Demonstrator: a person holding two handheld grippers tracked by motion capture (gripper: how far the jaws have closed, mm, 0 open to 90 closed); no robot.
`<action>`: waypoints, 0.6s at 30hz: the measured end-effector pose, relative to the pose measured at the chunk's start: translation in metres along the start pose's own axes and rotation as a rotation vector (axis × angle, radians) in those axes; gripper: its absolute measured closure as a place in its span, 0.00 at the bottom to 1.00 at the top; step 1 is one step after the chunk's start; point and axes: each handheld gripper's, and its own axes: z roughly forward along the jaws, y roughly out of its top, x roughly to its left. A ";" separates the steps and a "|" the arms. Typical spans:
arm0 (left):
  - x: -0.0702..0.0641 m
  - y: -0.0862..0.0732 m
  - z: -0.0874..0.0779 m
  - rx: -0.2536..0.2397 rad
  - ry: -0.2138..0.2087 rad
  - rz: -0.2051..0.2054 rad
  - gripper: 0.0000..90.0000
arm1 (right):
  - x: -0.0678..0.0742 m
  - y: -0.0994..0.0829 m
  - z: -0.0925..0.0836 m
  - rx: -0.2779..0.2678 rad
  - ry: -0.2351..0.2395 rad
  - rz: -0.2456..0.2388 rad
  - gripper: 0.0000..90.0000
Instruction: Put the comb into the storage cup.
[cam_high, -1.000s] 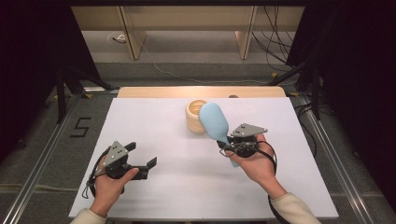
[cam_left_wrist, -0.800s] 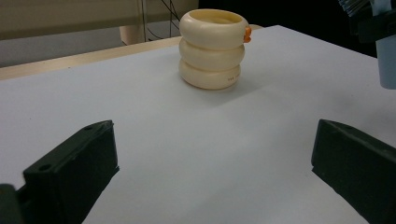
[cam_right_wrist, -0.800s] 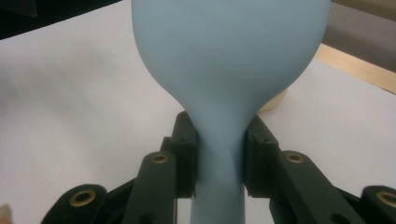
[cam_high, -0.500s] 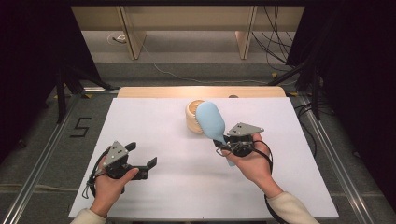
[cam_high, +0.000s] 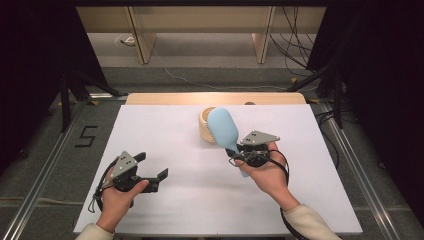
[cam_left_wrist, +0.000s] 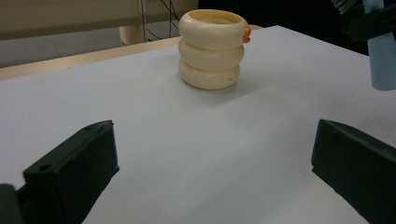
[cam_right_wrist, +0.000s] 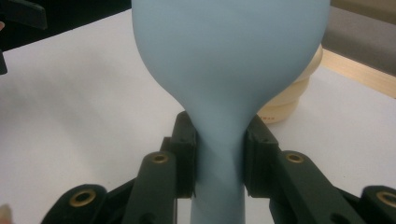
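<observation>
Light blue spatula (cam_high: 223, 129) clamped by its narrow handle between the right gripper's (cam_high: 239, 150) pads (cam_right_wrist: 187, 154), broad smooth blade raised over the cream ribbed holder (cam_high: 206, 126) near the white tabletop's (cam_high: 310, 145) far edge, middle. Right gripper view shows pads pressing both handle sides. Left gripper view shows the holder's three stacked rings and an orange tab (cam_left_wrist: 246, 34). Left gripper (cam_high: 148, 173) near the front-left corner, jaws wide apart, empty.

cream ribbed holder (cam_left_wrist: 213, 49) made of three stacked rings sitting upright on the white table (cam_left_wrist: 140, 121), tiny orange bit (cam_left_wrist: 246, 34) on its top rim, left gripper (cam_left_wrist: 212, 177) jaws spread wide down front, pale blue handle (cam_left_wrist: 383, 60) poking in at right edge
</observation>
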 end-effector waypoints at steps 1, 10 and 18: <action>0.000 0.000 0.000 0.000 0.000 0.000 0.00 | 0.000 0.000 0.001 -0.001 0.000 0.000 0.78; 0.000 0.000 0.000 -0.001 -0.001 -0.002 0.00 | 0.001 0.002 0.003 -0.014 0.003 0.004 0.78; 0.000 0.000 0.000 -0.002 -0.002 -0.003 0.00 | 0.003 0.003 0.006 -0.029 0.008 0.013 0.78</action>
